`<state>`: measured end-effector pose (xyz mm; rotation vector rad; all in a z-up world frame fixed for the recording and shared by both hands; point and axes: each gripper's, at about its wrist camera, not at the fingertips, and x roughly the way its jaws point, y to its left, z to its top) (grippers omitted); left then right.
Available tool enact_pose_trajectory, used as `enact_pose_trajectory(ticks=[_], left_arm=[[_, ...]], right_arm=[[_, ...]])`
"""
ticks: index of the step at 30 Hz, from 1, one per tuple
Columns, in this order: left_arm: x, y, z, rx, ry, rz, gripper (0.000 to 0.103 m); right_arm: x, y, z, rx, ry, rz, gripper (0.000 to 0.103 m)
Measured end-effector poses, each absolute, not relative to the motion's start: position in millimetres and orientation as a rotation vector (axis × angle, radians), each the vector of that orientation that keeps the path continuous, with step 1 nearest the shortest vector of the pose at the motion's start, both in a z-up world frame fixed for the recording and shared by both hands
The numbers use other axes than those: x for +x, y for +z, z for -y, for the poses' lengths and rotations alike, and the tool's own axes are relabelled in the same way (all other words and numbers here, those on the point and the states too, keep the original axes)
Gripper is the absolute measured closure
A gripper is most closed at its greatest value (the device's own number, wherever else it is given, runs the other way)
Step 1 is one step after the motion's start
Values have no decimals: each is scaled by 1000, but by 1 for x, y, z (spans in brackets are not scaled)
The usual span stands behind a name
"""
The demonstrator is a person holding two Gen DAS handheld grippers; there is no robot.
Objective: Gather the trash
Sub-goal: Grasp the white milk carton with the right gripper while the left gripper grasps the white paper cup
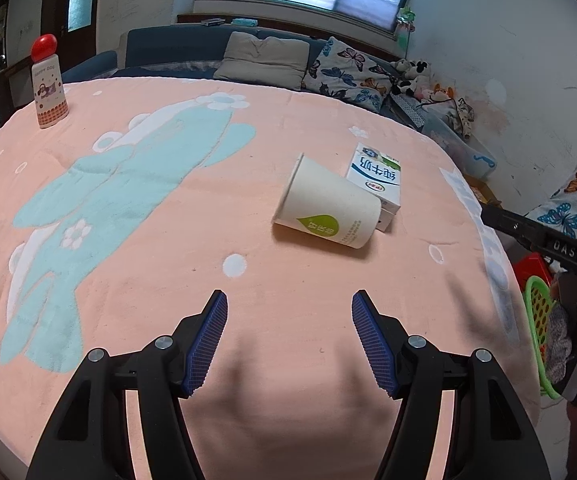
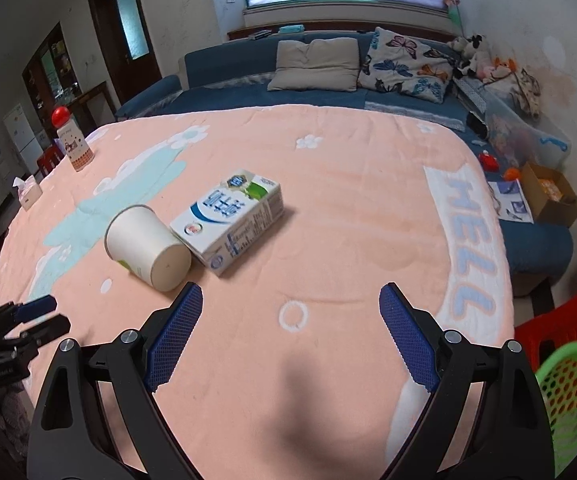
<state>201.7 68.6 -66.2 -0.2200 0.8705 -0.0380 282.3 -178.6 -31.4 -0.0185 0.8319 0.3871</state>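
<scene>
A white paper cup [image 1: 328,206] [image 2: 146,246] lies on its side on the pink blanket-covered table [image 1: 248,280], touching a blue-and-white milk carton [image 1: 374,178] [image 2: 230,218] that lies flat beside it. My left gripper [image 1: 288,308] is open and empty, hovering over the table short of the cup. My right gripper [image 2: 290,300] is open and empty, just right of and nearer than the cup and carton. The left gripper's fingers also show at the left edge of the right wrist view [image 2: 34,316].
A bottle with a red cap [image 1: 48,84] [image 2: 72,142] stands at the table's far left; a tissue box [image 2: 28,192] lies near it. A green plastic basket [image 2: 568,396] [image 1: 540,332] and red stool [image 2: 568,328] sit off the table's right edge. A sofa with cushions [image 2: 316,64] lies behind.
</scene>
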Motion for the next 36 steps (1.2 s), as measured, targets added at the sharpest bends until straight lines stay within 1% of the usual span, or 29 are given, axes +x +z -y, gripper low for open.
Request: enact_pose_trajectory(ticks=[10, 13, 23, 29, 33, 36], left_arm=[[207, -68, -76, -234, -14, -884, 40], [209, -68, -74, -239, -16, -887, 40], [216, -68, -76, -257, -18, -896, 40], [223, -68, -79, -283, -17, -905, 40], [232, -67, -76, -313, -19, -917, 39], [239, -64, -72, -330, -22, -921, 39]], right_arm=[[332, -38, 148, 53, 406, -915, 15], [354, -42, 139, 142, 424, -980, 15], [407, -63, 103, 280, 384, -1132, 15], [425, -79, 92, 269, 308, -1200, 15], [430, -88, 91, 250, 267, -1238, 20], [429, -88, 98, 253, 271, -1248, 21]])
